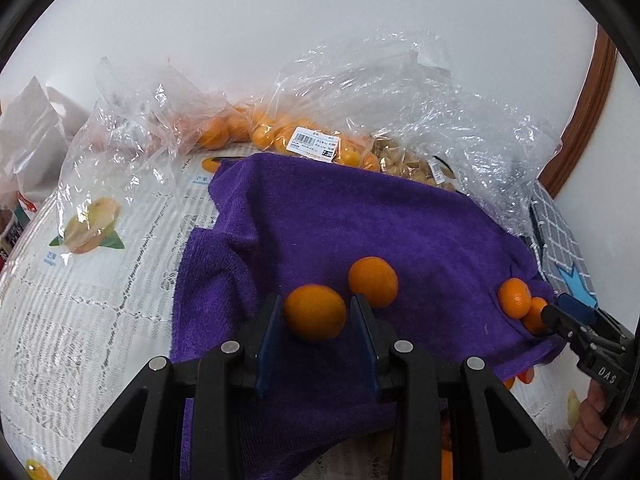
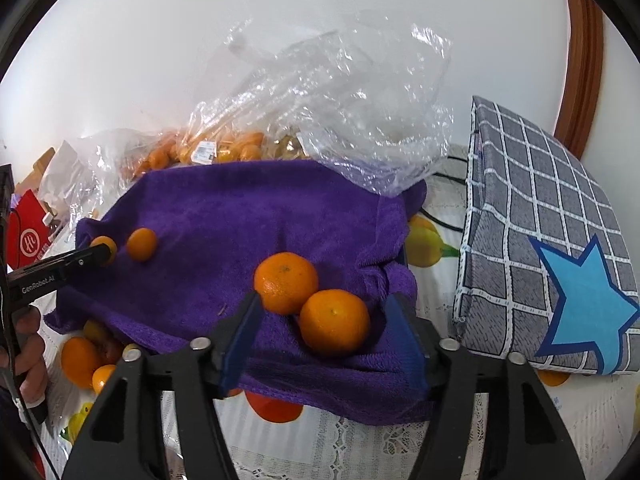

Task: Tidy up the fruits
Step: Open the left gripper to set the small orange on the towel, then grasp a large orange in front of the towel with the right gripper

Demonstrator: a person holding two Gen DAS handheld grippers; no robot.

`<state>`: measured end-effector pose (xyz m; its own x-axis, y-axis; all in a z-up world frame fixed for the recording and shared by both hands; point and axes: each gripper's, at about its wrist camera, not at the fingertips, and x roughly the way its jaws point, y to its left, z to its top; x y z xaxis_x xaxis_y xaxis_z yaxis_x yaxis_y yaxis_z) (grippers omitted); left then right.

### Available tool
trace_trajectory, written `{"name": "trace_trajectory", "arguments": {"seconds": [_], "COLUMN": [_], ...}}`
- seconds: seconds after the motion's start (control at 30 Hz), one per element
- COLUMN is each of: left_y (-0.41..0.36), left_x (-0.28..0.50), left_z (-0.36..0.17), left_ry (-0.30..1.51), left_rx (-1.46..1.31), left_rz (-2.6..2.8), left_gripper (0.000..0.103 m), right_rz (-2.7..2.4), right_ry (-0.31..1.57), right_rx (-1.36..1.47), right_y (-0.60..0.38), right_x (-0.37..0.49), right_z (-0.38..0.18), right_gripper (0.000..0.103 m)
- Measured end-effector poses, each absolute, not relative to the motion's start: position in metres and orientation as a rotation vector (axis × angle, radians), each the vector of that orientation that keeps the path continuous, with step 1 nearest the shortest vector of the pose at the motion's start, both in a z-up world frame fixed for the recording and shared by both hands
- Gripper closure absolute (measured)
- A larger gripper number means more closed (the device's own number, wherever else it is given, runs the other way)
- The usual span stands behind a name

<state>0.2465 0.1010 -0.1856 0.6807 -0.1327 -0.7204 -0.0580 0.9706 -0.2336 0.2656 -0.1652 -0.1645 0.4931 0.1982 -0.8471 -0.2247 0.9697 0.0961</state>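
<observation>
While your left claw is pinching one orange and your right claw is gaping wide around another orange, you are wisely easing fruit gently onto the purple towel.

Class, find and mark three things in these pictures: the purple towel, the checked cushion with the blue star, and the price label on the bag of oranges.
purple towel (image 1: 360,216): left wrist view, bare middle of the cloth.
checked cushion (image 2: 520,184): right wrist view, its grey checked face.
price label (image 1: 314,143): left wrist view, centre of the white sticker.
</observation>
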Motion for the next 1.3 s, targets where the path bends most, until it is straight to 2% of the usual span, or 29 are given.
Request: {"name": "trace_trajectory", "arguments": {"seconds": [0.13,0.23,0.63,0.8,1.27,1.3], "left_y": [0.1,0.096,0.098,0.096,0.089,0.087], "left_x": [0.243,0.24,0.231,0.226,0.199,0.194], "left_z": [-0.184,-0.18,-0.171,-0.168,-0.166,-0.166], "left_ry": [0.796,0.772,0.697,0.676,0.681,0.681], "left_rx": [-0.273,-0.261,-0.271,-0.266,-0.307,-0.3], "left_rz": [-0.07,-0.077,-0.075,-0.091,-0.165,-0.165], "left_gripper": [0.052,0.049,0.048,0.048,0.048,0.048], "right_rz": [0.235,0.228,0.199,0.264,0.529,0.526], "right_ry": [0.998,0.963,0.866,0.916,1.04,1.051], "right_rx": [-0.064,-0.047,0.025,0.08,-0.014,-0.028], "right_y": [-0.162,-0.166,-0.176,-0.166,-0.104,-0.1], "right_x": [0.262,0.259,0.244,0.231,0.144,0.142], "right_z": [-0.162,-0.157,-0.139,-0.138,-0.142,-0.145], "right_gripper": [0.034,0.034,0.034,0.036,0.038,0.041]}}
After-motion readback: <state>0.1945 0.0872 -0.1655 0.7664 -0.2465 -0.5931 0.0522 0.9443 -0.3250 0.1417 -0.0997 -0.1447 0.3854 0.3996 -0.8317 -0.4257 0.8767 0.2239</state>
